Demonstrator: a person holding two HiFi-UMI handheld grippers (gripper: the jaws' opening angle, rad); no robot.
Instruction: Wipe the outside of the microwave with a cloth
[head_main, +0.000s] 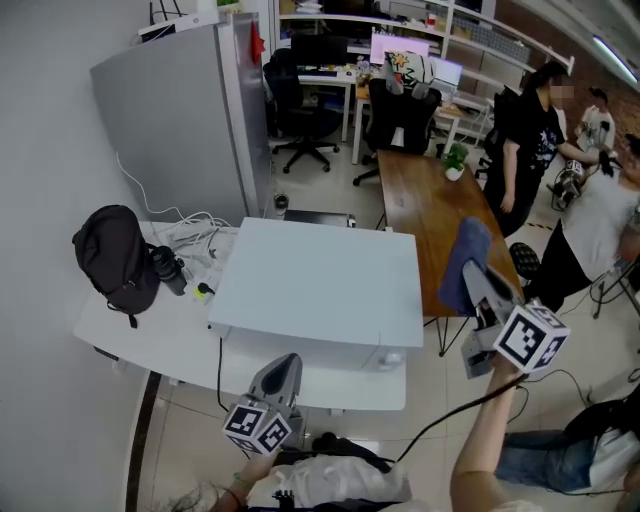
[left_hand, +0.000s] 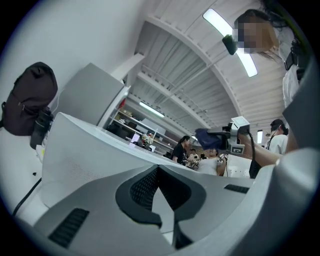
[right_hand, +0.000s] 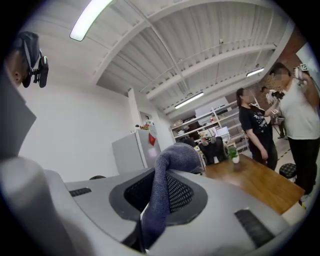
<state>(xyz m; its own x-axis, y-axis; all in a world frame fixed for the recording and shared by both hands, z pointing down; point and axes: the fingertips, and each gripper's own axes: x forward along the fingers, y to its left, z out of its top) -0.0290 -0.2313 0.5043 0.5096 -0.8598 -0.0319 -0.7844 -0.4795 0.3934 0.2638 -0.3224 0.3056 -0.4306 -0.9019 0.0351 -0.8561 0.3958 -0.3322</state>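
Sitting on a white table (head_main: 125, 335), the white microwave (head_main: 320, 275) shows its broad flat top to the head view, with its front edge toward the person. The blue cloth (head_main: 464, 250) is well off to its right, up in the air. The right gripper (head_main: 480, 275) has its jaws closed on it, and the cloth's free end droops over one jaw in the right gripper view (right_hand: 167, 165). The left gripper (head_main: 288, 362) hangs low just before the microwave's front, its jaws closed together with nothing between them.

On the table left of the microwave lie a black backpack (head_main: 113, 258), a dark bottle (head_main: 170, 268) and a tangle of white cables (head_main: 195, 238). A tall grey fridge (head_main: 185, 120) stands behind them against the white wall. A long wooden table (head_main: 425, 205) runs off to the right over a pale tiled floor (head_main: 440, 385), with black office chairs (head_main: 400, 115) and desks with monitors beyond. People (head_main: 525, 130) stand at the far right.
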